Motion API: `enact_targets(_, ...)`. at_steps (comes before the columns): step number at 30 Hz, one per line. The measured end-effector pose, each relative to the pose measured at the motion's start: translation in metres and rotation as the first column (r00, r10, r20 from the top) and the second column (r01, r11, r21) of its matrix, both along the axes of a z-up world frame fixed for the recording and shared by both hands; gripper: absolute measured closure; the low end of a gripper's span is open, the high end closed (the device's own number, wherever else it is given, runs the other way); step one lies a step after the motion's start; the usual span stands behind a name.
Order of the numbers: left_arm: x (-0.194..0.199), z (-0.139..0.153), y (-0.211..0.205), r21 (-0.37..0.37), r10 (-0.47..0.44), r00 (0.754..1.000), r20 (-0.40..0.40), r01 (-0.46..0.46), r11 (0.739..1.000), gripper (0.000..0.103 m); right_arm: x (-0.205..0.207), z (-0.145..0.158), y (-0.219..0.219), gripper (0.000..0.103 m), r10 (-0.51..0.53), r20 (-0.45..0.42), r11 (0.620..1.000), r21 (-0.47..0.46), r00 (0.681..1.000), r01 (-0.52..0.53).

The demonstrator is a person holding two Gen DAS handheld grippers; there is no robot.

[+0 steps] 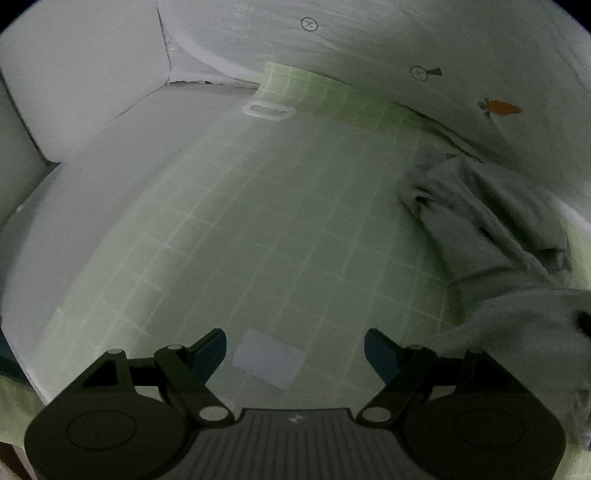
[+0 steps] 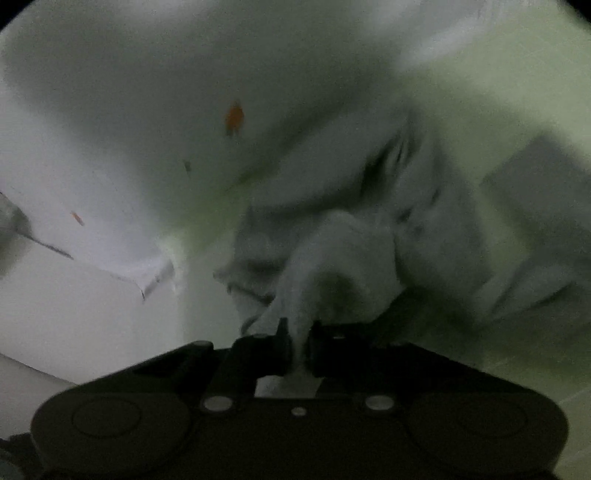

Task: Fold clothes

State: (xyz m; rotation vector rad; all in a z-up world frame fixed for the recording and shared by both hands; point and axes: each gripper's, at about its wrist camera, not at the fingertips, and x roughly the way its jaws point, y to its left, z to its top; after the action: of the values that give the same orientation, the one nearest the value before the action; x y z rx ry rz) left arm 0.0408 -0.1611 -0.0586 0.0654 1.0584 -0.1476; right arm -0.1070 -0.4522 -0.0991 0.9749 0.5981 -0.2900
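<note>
A: Where is the left gripper (image 1: 295, 350)?

B: Over the green grid mat (image 1: 258, 229), low in the left wrist view. Its fingers stand wide apart and hold nothing. Between them, on the mat, lies a pale grey patch (image 1: 269, 363).

A: And the garment?

B: The grey cloth (image 1: 491, 221) lies crumpled at the right of the mat, close to the far wall (image 1: 369, 44). More of it spreads along the right edge, nearer the camera. It is well apart from the left fingers.

A: Does the right gripper (image 2: 298, 341) have it?

B: Yes. In the right wrist view the two fingers are drawn narrow, with a fold of the cloth (image 2: 332, 251) pinched between them. The fold rises out of the grip and joins the bunched mass beyond. That view is blurred, so finer creases are hard to read.

A: Anything else on the mat?

B: A white ring-shaped handle (image 1: 268, 110) lies at its far edge, where the mat meets the wall. On the wall there is a small carrot sticker (image 1: 500, 108), to the right, and two circled marks (image 1: 309, 24) further left. The carrot (image 2: 234, 116) also shows as an orange smear in the right view.

A: What lies left of the mat?

B: A plain white surface (image 1: 122, 166), running up to a white corner.
</note>
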Motion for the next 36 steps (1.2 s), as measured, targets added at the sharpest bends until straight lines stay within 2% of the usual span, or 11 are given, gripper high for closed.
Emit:
enact_targets(5,-0.007,-0.005,-0.017,0.009,-0.031,0.999,-0.010,0.031,0.999,0.020,-0.075,0.016,-0.033,0.092,-0.084,-0.013,0.988,-0.127,0.996,0.082)
enact_targets(9,-0.016,-0.010,-0.046,-0.006,-0.098,0.995,-0.031,0.097,0.995,0.020,-0.105,-0.010,-0.041,0.084,-0.166,-0.340,0.940,-0.338,0.926,0.044)
enact_targets(11,-0.021,-0.010,-0.062,-0.020,-0.137,0.990,-0.027,0.136,0.990,0.020,-0.122,-0.022,-0.051,0.081,-0.196,-0.363,0.959,-0.263,0.911,0.101)
enact_targets(14,-0.027,-0.009,-0.086,-0.053,-0.189,0.982,-0.026,0.187,0.981,0.020,-0.146,-0.026,-0.063,0.050,-0.252,-0.261,0.966,-0.126,0.932,0.226)
enact_targets(18,-0.024,-0.010,-0.118,-0.141,-0.234,0.972,-0.037,0.227,0.964,0.018,-0.133,-0.022,-0.078,0.033,-0.224,-0.197,0.973,-0.105,0.954,0.207)
enact_targets(23,-0.006,-0.029,-0.157,-0.227,-0.213,0.971,-0.110,0.184,0.956,0.017,-0.103,-0.051,-0.105,0.030,-0.155,-0.205,0.985,0.043,0.966,0.167)
enact_targets(25,0.001,-0.038,-0.165,-0.255,-0.198,0.970,-0.140,0.158,0.954,0.017,-0.088,-0.061,-0.111,0.035,-0.122,-0.212,0.988,0.066,0.970,0.138)
enact_targets(27,0.008,-0.048,-0.173,-0.279,-0.183,0.968,-0.171,0.130,0.951,0.022,-0.075,-0.065,-0.117,0.062,-0.084,-0.211,0.995,0.028,0.974,0.092)
enact_targets(29,0.011,-0.054,-0.181,-0.276,-0.162,0.968,-0.193,0.105,0.955,0.047,-0.065,-0.060,-0.126,0.079,-0.086,-0.223,0.996,-0.021,0.971,0.083)
enact_targets(32,0.012,-0.051,-0.190,-0.255,-0.169,0.970,-0.176,0.121,0.959,0.081,-0.056,-0.047,-0.140,0.090,-0.116,-0.221,0.990,-0.101,0.968,0.096)
enact_targets(36,0.017,-0.033,-0.193,-0.246,-0.166,0.980,-0.110,0.135,0.960,0.086,-0.043,-0.031,-0.158,0.096,-0.157,-0.215,0.972,-0.206,0.964,0.112)
